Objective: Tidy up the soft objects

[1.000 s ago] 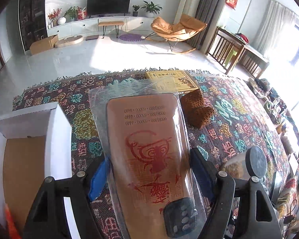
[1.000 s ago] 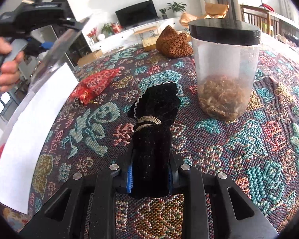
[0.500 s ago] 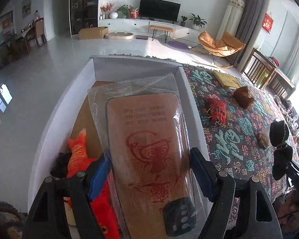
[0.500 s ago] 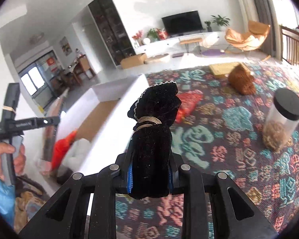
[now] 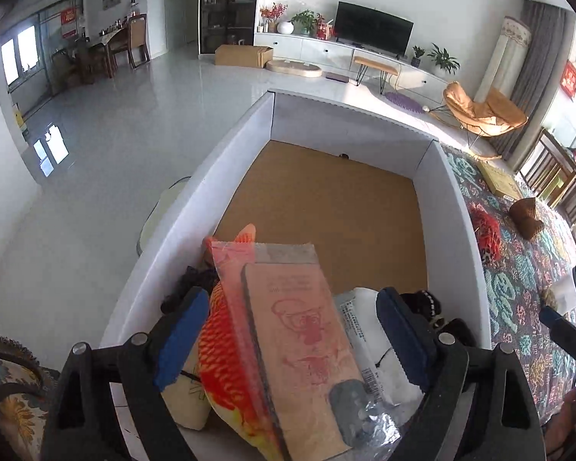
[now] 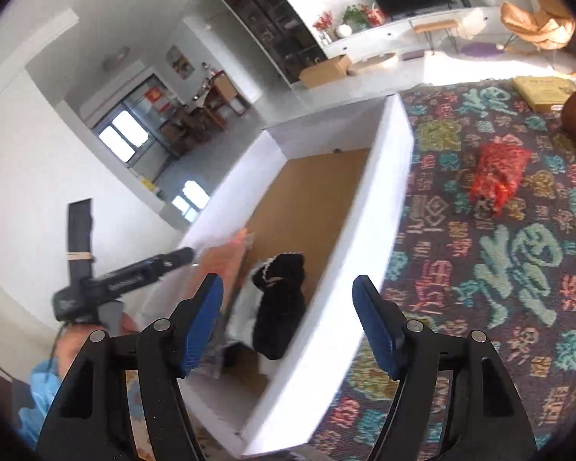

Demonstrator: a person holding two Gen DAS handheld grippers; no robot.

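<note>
Both grippers opening over white box (image 5: 457,207): left gripper (image 5: 292,330) freeing packet (image 5: 303,345); right gripper (image 6: 288,319) empty, black pouch (image 6: 278,307) at 12 o'clock.

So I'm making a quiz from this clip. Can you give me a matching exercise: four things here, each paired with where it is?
Things:
1. black velvet pouch
2. red mesh bag
3. orange plush fish
4. flat yellow box

Places:
A. on the patterned cloth, near the white carton's outer wall
B. at the cloth's far edge
C. inside the carton, under a plastic sleeve
D. inside the carton, by its right wall

Pairs: 1-D, 2-A, 3-C, 4-B
</note>
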